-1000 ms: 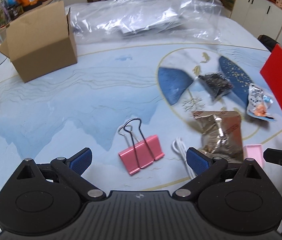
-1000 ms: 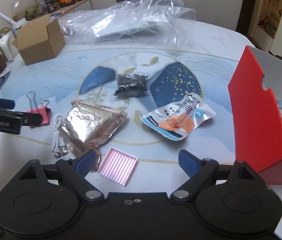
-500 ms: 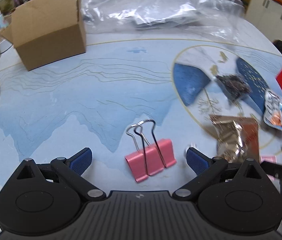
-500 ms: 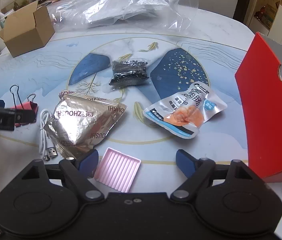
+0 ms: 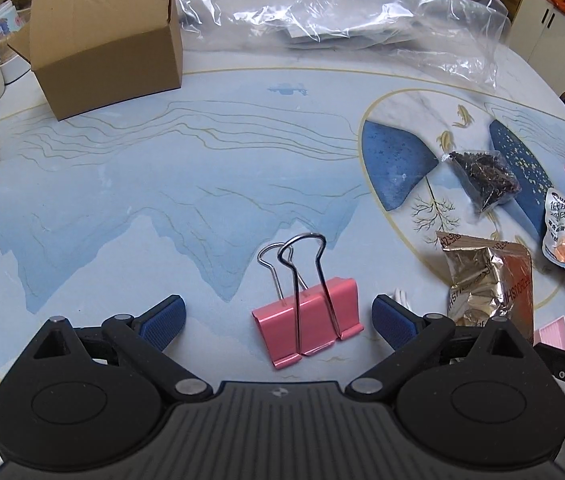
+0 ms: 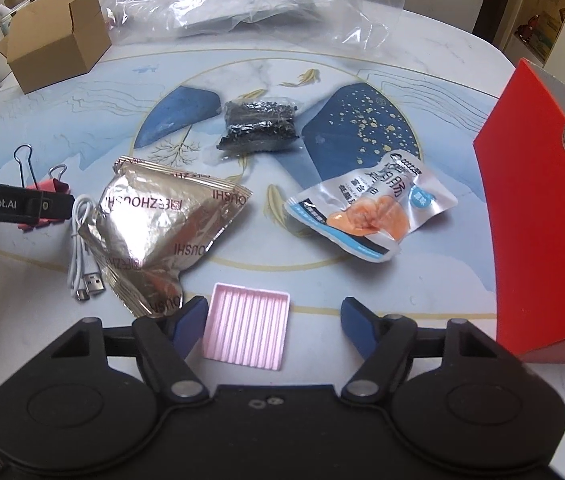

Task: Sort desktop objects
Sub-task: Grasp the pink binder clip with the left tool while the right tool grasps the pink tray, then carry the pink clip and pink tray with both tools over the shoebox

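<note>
A glossy table (image 5: 130,184) printed with blue mountains carries a crumpled clear plastic sheet (image 5: 346,12), a matte cardboard box (image 5: 106,40) and a stiff red box (image 6: 538,216). A creased foil pouch (image 6: 166,228) lies beside a coiled white cable (image 6: 80,256). The left gripper (image 5: 278,318) gapes wide, empty, straddling the pink metal binder clip (image 5: 310,324). The right gripper (image 6: 272,320), equally wide and empty, brackets a ribbed pink tray (image 6: 247,332).

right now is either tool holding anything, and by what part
Nothing is held. The left tool is open around the pink binder clip without touching it; the right tool is open over the pink ridged tray.
</note>
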Tool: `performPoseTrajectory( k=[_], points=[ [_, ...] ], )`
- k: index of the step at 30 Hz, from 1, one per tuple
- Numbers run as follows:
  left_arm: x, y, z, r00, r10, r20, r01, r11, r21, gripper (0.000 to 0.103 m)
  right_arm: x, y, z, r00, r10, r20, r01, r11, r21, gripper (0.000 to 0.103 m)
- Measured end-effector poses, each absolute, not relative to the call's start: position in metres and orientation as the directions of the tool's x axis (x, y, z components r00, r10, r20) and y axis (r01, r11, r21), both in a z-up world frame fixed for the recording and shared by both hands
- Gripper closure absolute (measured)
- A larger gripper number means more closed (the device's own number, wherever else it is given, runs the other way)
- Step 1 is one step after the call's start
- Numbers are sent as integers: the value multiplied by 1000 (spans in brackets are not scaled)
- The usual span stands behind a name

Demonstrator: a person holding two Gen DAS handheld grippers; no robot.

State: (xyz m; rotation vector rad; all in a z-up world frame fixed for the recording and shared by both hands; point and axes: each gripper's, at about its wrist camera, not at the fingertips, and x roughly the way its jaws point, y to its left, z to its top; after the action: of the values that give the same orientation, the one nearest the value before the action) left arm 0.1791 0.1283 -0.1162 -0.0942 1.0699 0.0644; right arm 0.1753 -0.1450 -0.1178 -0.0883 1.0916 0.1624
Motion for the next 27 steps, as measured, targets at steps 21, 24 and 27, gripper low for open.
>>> performPoseTrajectory(
  k=[21,24,27],
  points=[
    [169,123,-105,500,-17,-866,-81,994,-67,49,164,-159,-110,453,109,-885,-182,983,27,63],
    [164,123,-100,504,-22,-863,-86,993,-76,49,162,-167,-105,460,115,-880,-179,983,35,63],
    [160,120,-93,510,-25,-860,-89,993,-81,49,160,-174,-98,470,129,-873,-179,983,48,63]
  ],
)
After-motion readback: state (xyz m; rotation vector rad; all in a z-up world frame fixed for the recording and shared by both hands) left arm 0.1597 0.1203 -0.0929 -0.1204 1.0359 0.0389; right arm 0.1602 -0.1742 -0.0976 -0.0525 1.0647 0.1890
